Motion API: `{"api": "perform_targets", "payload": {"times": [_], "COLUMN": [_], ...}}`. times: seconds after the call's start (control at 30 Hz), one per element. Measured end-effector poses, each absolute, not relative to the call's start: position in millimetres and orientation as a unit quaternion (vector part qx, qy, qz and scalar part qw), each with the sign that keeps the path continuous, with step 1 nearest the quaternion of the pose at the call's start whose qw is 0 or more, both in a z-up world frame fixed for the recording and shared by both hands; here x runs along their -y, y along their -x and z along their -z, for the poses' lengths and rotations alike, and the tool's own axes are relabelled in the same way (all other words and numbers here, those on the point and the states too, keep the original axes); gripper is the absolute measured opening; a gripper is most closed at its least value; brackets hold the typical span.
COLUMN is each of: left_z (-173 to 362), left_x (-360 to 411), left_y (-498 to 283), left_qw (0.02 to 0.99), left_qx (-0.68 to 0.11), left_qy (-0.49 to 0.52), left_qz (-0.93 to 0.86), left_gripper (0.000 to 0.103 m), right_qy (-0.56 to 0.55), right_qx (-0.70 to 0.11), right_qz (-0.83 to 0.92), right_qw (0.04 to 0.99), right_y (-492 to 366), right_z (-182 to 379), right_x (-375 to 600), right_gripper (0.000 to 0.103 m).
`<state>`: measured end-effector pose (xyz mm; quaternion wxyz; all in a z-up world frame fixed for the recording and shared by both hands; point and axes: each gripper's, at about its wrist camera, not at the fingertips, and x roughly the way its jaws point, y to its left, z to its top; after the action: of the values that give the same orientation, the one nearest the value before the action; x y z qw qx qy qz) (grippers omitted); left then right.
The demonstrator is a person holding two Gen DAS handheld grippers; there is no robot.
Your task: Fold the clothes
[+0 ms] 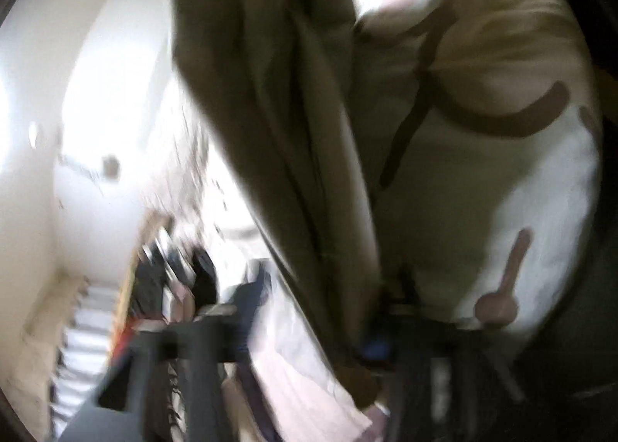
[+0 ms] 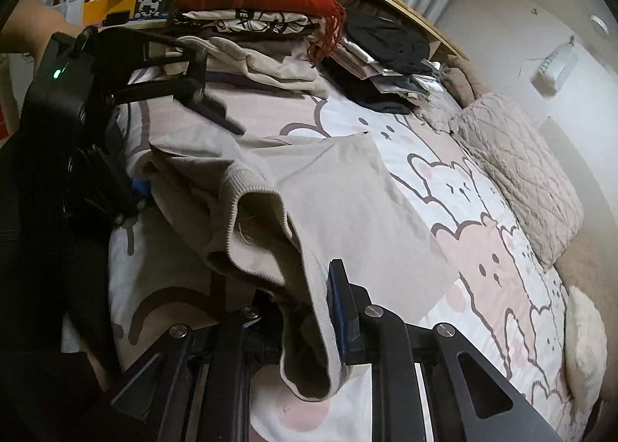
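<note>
With both the right gripper [image 2: 309,310] and the left gripper [image 2: 143,191] pinching the beige top [image 2: 328,202] lying mid-bed [image 2: 483,249], its ribbed hem, bunching at 6 o'clock, is risking slipping free and spoiling the fold.

Beige knit garment [image 2: 340,187] with ribbed cuff, partly folded, spread flat toward 1 o'clock over bear-print bedcover, sleeve end draped down at 6 o'clock; seen blurred, hanging in folds [image 1: 293,125].
</note>
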<state>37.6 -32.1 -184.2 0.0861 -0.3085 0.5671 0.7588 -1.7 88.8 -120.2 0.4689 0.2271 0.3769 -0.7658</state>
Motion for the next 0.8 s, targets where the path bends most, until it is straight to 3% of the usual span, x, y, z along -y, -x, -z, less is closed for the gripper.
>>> {"api": "perform_targets", "payload": {"times": [0.13,0.23,0.33,0.53,0.8], "left_z": [152.5,120.1,86.4,8.8,-106.1], "left_x": [59.2,84.0,101.8,131.4,190.5], "left_y": [-6.1,25.3,53.0,94.7,120.4], "left_qw": [0.089,0.089,0.081,0.056,-0.010], "left_qx": [-0.415,-0.266,-0.179,-0.091,-0.076], "left_qy": [0.383,0.424,0.421,0.382,0.300], "left_qz": [-0.820,-0.861,-0.885,-0.918,-0.951], "left_gripper": [0.010,0.008,0.008,0.007,0.007], "right_qy": [-0.214,-0.204,-0.187,-0.103,-0.006], "right_qx": [-0.396,-0.425,-0.436,-0.487,-0.514], "right_qz": [0.764,0.766,0.774,0.783,0.793], "right_qw": [0.463,0.437,0.420,0.373,0.325], "right_y": [0.5,6.5,21.0,54.4,85.5], "right_z": [118.9,108.5,82.7,17.6,-82.5], "right_x": [-82.9,-73.2,-63.9,-37.6,11.8], "right_gripper": [0.019,0.019,0.018,0.017,0.017]}}
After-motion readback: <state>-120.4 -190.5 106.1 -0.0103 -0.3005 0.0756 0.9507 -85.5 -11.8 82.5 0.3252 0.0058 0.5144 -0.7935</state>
